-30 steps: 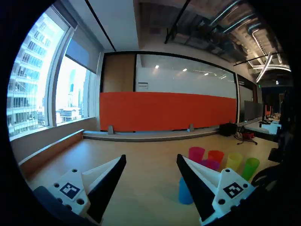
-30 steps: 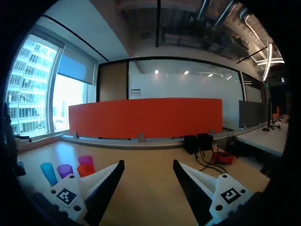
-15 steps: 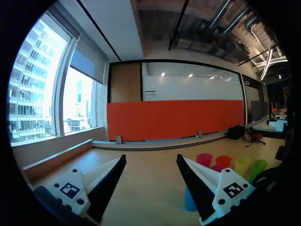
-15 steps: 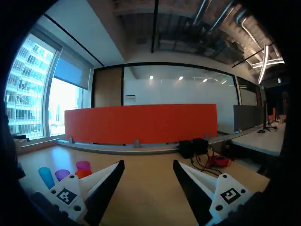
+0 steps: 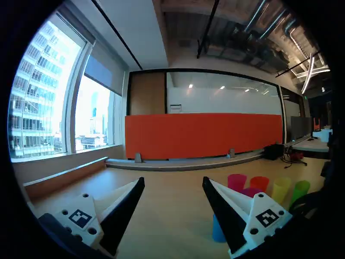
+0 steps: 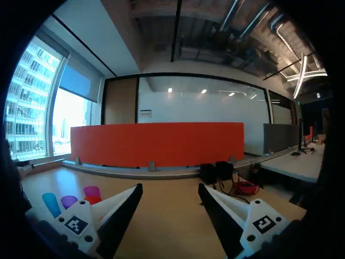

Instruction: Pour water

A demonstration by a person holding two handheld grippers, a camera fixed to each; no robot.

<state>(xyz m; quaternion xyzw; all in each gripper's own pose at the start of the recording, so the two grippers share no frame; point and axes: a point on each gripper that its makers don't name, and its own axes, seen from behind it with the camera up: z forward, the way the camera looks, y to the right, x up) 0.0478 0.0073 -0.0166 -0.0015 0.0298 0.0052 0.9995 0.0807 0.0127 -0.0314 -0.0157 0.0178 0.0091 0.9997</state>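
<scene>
Left gripper (image 5: 173, 181) has its two fingers wide apart and grips nothing; right gripper (image 6: 170, 186) is the same, wide apart with nothing between the fingers. Each finger is a white plastic wedge with a black inner face and carries a square black-and-white marker (image 5: 80, 218).

In the left gripper view, smooth tapered plastic cups stand at 4 o'clock on the pale wooden table (image 5: 172, 216): a blue cup (image 5: 216, 231) partly behind the finger, then a pink cup (image 5: 236, 181), purple cup (image 5: 249, 191), orange cup (image 5: 259, 183), yellow cup (image 5: 280, 189) and green cup (image 5: 300, 190). In the right gripper view some of these cups are at 8 o'clock.

A small sign (image 5: 174, 108) at 12 o'clock, above the orange panel (image 5: 202, 136), is too small to read.
</scene>
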